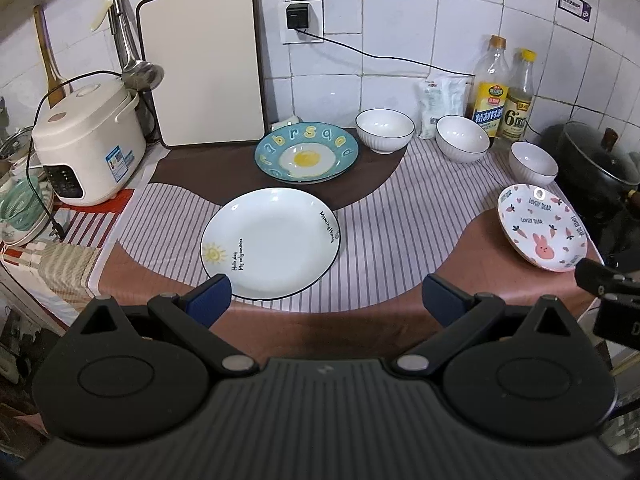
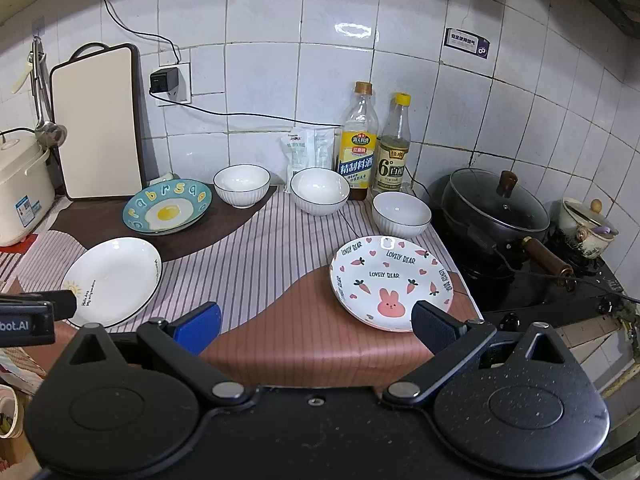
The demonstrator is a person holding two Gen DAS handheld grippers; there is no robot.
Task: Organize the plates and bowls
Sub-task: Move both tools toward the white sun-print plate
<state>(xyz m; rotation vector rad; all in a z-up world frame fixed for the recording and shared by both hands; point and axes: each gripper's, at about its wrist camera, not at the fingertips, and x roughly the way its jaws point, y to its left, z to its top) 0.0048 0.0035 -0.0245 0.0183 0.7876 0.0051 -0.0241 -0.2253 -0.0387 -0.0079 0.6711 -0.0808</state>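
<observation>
A white sun plate [image 1: 270, 242] [image 2: 114, 280] lies on the striped cloth. A blue egg plate [image 1: 306, 152] [image 2: 168, 210] sits behind it. A pink bunny plate [image 1: 542, 232] [image 2: 390, 280] lies at the right. Three white bowls stand along the back: the left bowl [image 1: 384, 128] [image 2: 241, 184], the middle bowl [image 1: 462, 138] [image 2: 319, 191] and the right bowl [image 1: 533, 162] [image 2: 401, 214]. My left gripper [image 1: 326, 300] is open and empty, at the near edge of the sun plate. My right gripper [image 2: 316, 324] is open and empty, at the near edge of the bunny plate.
A rice cooker [image 1: 86, 136] and a cutting board [image 1: 204, 64] stand at the back left. Two bottles [image 2: 374, 140] and a packet [image 2: 308, 148] stand by the wall. A lidded black pan [image 2: 498, 206] sits on the stove at the right. A cable [image 2: 248, 114] runs along the wall.
</observation>
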